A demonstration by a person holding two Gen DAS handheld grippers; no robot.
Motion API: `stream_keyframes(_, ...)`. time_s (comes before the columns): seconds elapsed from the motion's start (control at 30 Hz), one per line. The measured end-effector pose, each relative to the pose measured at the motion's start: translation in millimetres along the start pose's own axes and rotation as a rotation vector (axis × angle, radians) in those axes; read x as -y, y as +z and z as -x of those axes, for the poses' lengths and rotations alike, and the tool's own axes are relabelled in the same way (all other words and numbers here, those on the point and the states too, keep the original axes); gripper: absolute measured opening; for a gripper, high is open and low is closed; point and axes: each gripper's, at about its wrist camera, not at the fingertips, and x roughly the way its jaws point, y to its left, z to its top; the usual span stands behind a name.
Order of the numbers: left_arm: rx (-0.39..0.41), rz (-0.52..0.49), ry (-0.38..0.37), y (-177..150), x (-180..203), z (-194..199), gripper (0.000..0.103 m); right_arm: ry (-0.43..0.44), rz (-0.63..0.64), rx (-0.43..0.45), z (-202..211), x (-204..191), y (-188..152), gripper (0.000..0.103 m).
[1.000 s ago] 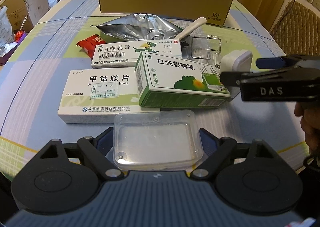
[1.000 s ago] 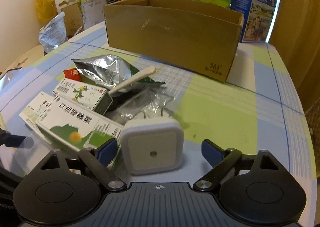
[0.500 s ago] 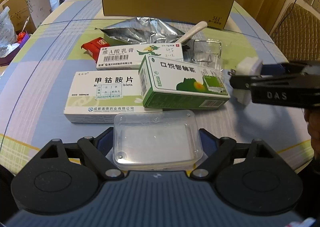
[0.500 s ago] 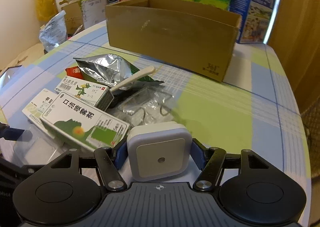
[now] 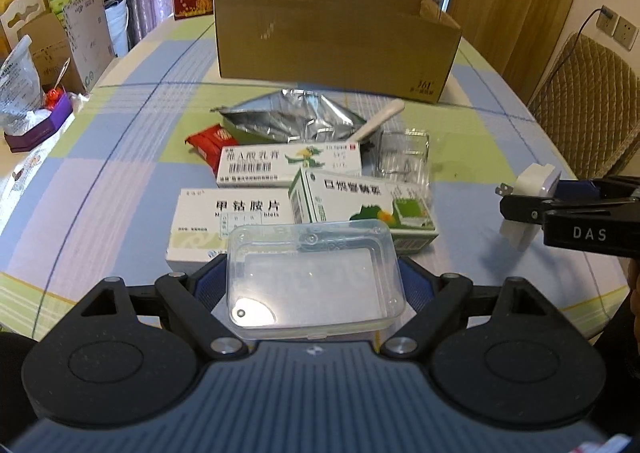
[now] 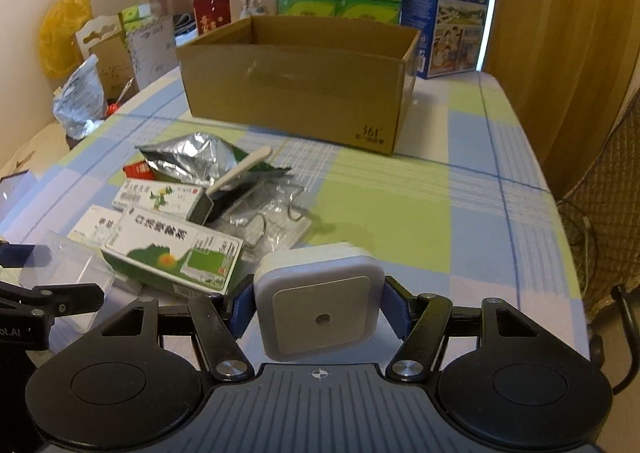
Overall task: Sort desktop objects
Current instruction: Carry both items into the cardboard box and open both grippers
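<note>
In the left wrist view, the left gripper [image 5: 314, 285] is clamping the clear plastic case [image 5: 313, 280] between its blue pads, and where a second ago the case sat low in front of the medicine boxes, it is now riding up over the near edges of the white medicine box [image 5: 224, 221] and the green medicine box [image 5: 362, 215], so the case is being lifted off the tablecloth [image 5: 120, 181]. Off to the right of these tongs, the right gripper [image 5: 532, 209] is carrying the white plug-in night light [image 5: 534, 183] clear of the cloth, prongs pointing back toward the pile. In the right wrist view, the right gripper [image 6: 318, 317] is squeezing the night light [image 6: 318, 313] from both sides; a second ago the jaws were standing wide around it on the table, so the grasp is now made and the light is rising. Straight ahead of both tongs, beyond the foil pouch [image 6: 192, 155], the open cardboard box [image 6: 300, 85] is waiting, likely the drop-off. With both items in hand, the picking step appears done, and the carry to the box is probably beginning.
</note>
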Motion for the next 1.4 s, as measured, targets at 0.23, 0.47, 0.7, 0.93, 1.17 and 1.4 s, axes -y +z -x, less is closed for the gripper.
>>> stream_keyframes(0.23,0.032,-0.028,-0.016,22.7,-5.1,12.6,0.085,0.019,-0.026,0.037,15.9,2.9,23.4,0.062)
stream_keyframes(0.47,0.127,-0.123,-0.013,87.1,-10.0,7.8,0.085,0.042,-0.019,0.1,12.7,9.8,81.0,0.062)
stream_keyframes(0.7,0.245,-0.261,0.009,187.7,-9.7,-26.2,0.085,0.034,-0.042,0.167,-19.9,29.7,173.8,0.062)
stream_keyframes(0.93,0.248,-0.221,-0.034,264.1,-22.1,-95.6,0.085,0.014,-0.139,0.137,-88.5,56.7,242.1,0.062)
stream_keyframes(1.17,0.183,-0.161,-0.078,291.6,-26.5,-149.7,0.085,-0.011,-0.143,0.076,-140.9,65.9,257.6,0.062)
stream_keyframes(1.4,0.131,-0.139,-0.094,297.7,-24.4,-186.6,0.086,-0.017,-0.155,0.017,-175.4,67.6,251.7,0.062)
